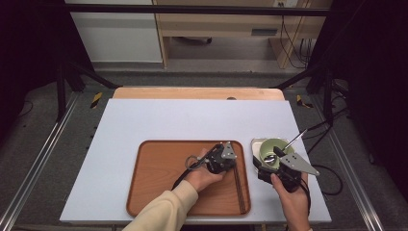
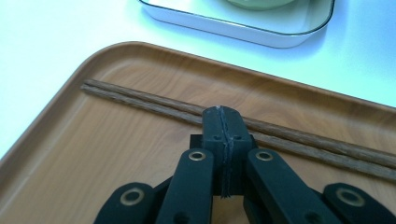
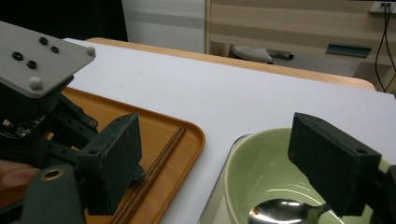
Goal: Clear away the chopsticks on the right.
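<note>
A pair of dark wooden chopsticks (image 1: 239, 188) (image 2: 154, 102) lies along the right side of a brown tray (image 1: 159, 183) (image 2: 93, 154). My left gripper (image 1: 232, 166) (image 2: 223, 116) hovers just over them, jaws pressed together with nothing between. A green bowl (image 1: 272, 147) (image 3: 254, 172) holding a metal spoon (image 1: 288, 144) (image 3: 285, 212) stands on a small white dish (image 1: 255, 143) (image 2: 243, 28) right of the tray. My right gripper (image 1: 275, 166) (image 3: 222, 163) stands open at the bowl's near side; the bowl's left rim lies between its jaws, untouched.
The tray and dish rest on a white board (image 1: 192, 120) over a wooden table. The spoon's handle sticks up and to the right past the bowl's rim. In the right gripper view, the left gripper's grey plate (image 3: 32, 60) is close at the left.
</note>
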The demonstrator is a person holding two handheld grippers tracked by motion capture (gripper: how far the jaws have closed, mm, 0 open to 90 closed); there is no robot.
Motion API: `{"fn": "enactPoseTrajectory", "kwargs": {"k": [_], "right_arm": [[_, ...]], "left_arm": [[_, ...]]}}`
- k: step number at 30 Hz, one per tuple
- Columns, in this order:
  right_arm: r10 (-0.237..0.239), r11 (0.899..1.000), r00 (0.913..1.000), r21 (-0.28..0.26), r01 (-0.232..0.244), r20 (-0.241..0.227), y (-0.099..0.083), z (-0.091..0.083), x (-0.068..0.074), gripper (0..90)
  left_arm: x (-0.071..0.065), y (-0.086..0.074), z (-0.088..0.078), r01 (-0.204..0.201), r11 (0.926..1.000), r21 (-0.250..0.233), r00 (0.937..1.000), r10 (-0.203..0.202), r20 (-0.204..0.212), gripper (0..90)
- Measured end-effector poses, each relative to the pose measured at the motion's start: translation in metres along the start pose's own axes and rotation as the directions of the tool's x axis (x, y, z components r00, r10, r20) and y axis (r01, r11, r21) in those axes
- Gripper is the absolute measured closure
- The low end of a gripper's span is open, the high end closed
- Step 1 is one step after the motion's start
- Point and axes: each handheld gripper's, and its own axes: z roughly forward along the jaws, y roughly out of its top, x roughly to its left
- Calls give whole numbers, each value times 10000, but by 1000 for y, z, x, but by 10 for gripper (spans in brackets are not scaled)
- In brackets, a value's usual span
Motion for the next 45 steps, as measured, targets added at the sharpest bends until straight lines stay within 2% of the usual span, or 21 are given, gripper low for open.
{"fn": "enactPoseTrajectory", "kwargs": {"k": [6,7,9,11,15,17,21,22,24,26,28,29,30,31,35,36,37,38,40,42,45], "right_arm": [[-230,9997,9997,-83,231,116,2,-6,-6,156],[-174,9998,9998,-87,175,138,2,-7,-7,155],[-324,9993,9992,-152,328,249,2,-9,-10,150],[-203,9997,9993,-127,207,311,2,-11,-12,143],[-118,9998,9984,-179,128,547,2,-15,-19,142],[-65,9998,9972,-160,77,751,2,-18,-24,141],[380,9993,9913,-88,-372,1259,-2,-27,-40,157],[453,9990,9899,-67,-448,1340,-3,-28,-44,157],[786,9969,9855,-16,-792,1503,-5,-32,-52,156],[1042,9945,9821,-36,-1049,1566,-8,-34,-58,157],[1188,9927,9784,0,-1205,1692,-10,-34,-62,160],[1223,9923,9775,-8,-1240,1721,-11,-34,-63,168],[1304,9912,9760,-18,-1322,1745,-12,-34,-64,181],[1350,9906,9755,2,-1371,1736,-13,-33,-66,188],[1542,9876,9721,-1,-1567,1768,-14,-33,-69,184],[1545,9875,9719,39,-1577,1777,-15,-33,-69,177],[1599,9866,9710,22,-1629,1776,-15,-32,-69,167],[1608,9863,9711,72,-1646,1761,-15,-32,-70,160],[1633,9859,9702,71,-1673,1791,-16,-31,-69,145],[1660,9854,9687,65,-1702,1847,-16,-31,-70,137],[1677,9851,9681,54,-1717,1859,-16,-31,-71,132]], "left_arm": [[6,-6,-22,102,9993,-364,9996,-112,-266,898],[6,-8,-26,244,9981,-574,9991,-263,-322,897],[7,-14,-37,250,9970,-735,9986,-283,-442,896],[7,-21,-50,285,9948,-980,9974,-348,-633,895],[7,-44,-78,637,9837,-1679,9891,-846,-1203,886],[8,-60,-92,1137,9695,-2173,9805,-1447,-1326,886],[11,-89,-124,1567,9494,-2723,9569,-2142,-1961,872],[12,-98,-134,1701,9421,-2890,9470,-2373,-2164,869],[12,-109,-146,1771,9369,-3014,9327,-2574,-2524,843],[12,-121,-158,1754,9354,-3069,9145,-2703,-3012,806],[13,-130,-168,1617,9423,-2931,9005,-2624,-3468,755],[14,-135,-173,1528,9447,-2902,8912,-2587,-3727,717],[14,-140,-177,1578,9418,-2967,8820,-2696,-3866,690],[15,-146,-183,1666,9358,-3107,8677,-2888,-4046,653],[21,-160,-198,1632,9310,-3264,8276,-3093,-4685,503],[24,-164,-204,1721,9229,-3445,8164,-3293,-4744,459],[26,-167,-208,1792,9168,-3570,8099,-3434,-4755,409],[29,-172,-212,1951,9050,-3780,7956,-3714,-4786,366],[33,-180,-218,2128,8908,-4015,7725,-4051,-4891,261],[36,-188,-222,2243,8814,-4158,7608,-4250,-4905,227],[39,-198,-226,2392,8714,-4282,7531,-4449,-4847,169]]}}
